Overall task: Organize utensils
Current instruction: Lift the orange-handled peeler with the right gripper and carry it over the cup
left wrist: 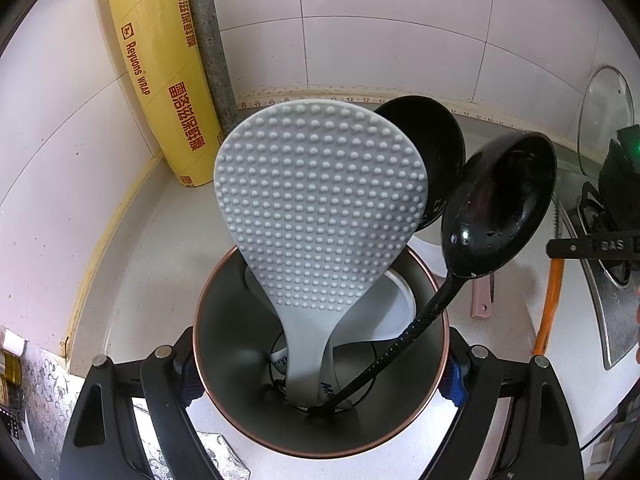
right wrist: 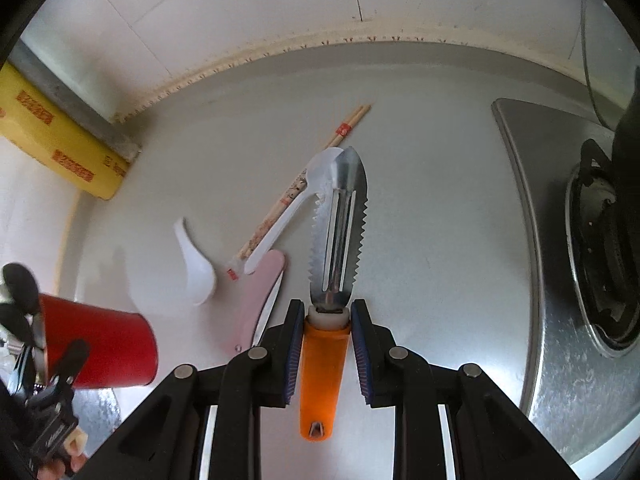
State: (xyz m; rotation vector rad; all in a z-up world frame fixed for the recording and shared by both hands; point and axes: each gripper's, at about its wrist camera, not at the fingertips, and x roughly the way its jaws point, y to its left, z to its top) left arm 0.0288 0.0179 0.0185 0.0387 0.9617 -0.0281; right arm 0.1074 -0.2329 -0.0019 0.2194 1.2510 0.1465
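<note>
Left gripper [left wrist: 320,364] clamped around red metal utensil cup [left wrist: 224,320] holding grey dimpled rice paddle [left wrist: 320,208], right gripper [right wrist: 324,344] pinching orange-handled steel peeler [right wrist: 338,224], white ceramic spoon [right wrist: 196,264] on counter far left.

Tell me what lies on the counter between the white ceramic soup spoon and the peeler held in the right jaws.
In the right wrist view, between the soup spoon and the peeler lie chopsticks, a white plastic spoon and a pink-handled knife.

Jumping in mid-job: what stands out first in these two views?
The grey dimpled rice paddle fills the left view, standing with two black ladles in the copper-rimmed cup clamped by the left gripper. The right gripper holds an orange-handled peeler above spoons and chopsticks left on the counter.
</note>
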